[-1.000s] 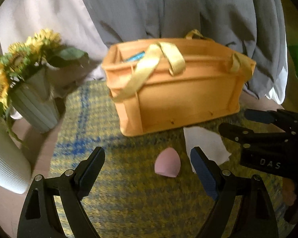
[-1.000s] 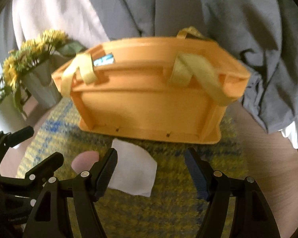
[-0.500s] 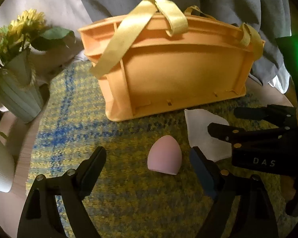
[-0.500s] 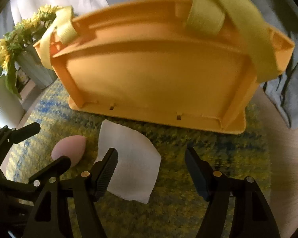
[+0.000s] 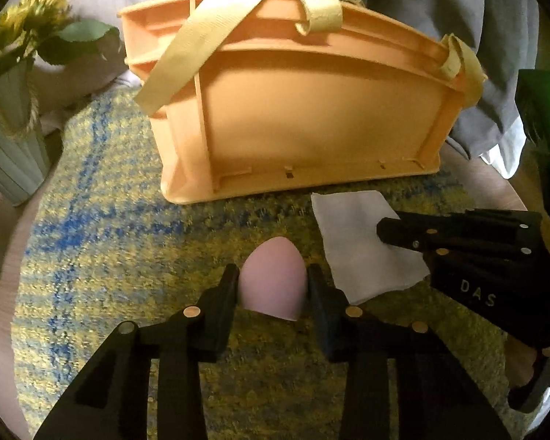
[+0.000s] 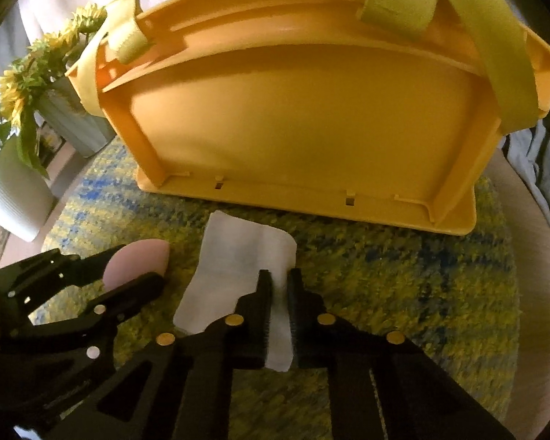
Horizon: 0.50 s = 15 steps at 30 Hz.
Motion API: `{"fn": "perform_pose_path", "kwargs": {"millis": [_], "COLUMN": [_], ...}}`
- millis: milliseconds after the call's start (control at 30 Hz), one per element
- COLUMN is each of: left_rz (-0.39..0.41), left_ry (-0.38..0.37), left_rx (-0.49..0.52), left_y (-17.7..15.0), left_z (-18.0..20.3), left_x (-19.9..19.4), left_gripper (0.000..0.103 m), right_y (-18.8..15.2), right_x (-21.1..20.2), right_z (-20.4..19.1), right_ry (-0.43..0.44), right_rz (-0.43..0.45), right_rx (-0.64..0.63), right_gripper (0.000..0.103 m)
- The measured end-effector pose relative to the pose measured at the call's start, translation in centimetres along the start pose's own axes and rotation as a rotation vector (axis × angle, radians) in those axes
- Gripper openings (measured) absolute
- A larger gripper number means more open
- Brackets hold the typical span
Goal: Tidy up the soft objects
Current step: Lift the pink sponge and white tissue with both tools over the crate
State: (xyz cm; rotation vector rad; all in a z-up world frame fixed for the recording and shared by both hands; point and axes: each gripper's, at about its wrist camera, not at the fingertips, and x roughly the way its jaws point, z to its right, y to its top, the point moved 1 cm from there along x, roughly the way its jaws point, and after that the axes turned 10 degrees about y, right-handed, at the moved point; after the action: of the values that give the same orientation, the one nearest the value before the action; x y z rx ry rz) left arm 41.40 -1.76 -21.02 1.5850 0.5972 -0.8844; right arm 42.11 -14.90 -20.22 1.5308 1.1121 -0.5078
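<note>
The left gripper (image 5: 272, 286) was closed on a pink sponge (image 5: 273, 280), its two black fingers (image 5: 222, 304) pressing the egg-shaped sponge from both sides while the sponge sat on a yellow and blue mat (image 5: 102, 256). Just to its right, the right gripper (image 6: 280, 315) was pinched nearly shut on a white cloth (image 6: 238, 256), a narrow strip of which showed between its fingers (image 6: 258, 315); the rest of the cloth lay flat on the mat, spread toward an orange basket (image 6: 304, 132). The basket stood just behind both soft things, its pale yellow straps (image 5: 209, 33) draped over its rim. At the left edge of the mat stood a ribbed vase (image 5: 7, 154) holding sunflowers (image 5: 25, 14), with grey fabric (image 5: 440, 3) behind the basket.
</note>
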Motion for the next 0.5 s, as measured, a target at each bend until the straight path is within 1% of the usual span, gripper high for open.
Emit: {"fn": "perform_pose_path", "kwargs": {"millis": [333,500], "left_rz": [0.062,0.113], "left_ry": [0.007,0.006], "left_rx": [-0.029,-0.036], "left_y": [0.3,0.9], "left_z": [-0.5,-0.7], "left_x": [-3.2,-5.3], "left_gripper": [0.036,0.036], "right_y": [-0.3,-0.1], "right_x": [-2.7,-4.7], "right_z": [-1.1,-1.5], "right_ry": [-0.001,-0.017], "right_rz": [0.059,0.1], "right_rx": [0.017,0.022], "right_gripper": [0.008,0.008]}}
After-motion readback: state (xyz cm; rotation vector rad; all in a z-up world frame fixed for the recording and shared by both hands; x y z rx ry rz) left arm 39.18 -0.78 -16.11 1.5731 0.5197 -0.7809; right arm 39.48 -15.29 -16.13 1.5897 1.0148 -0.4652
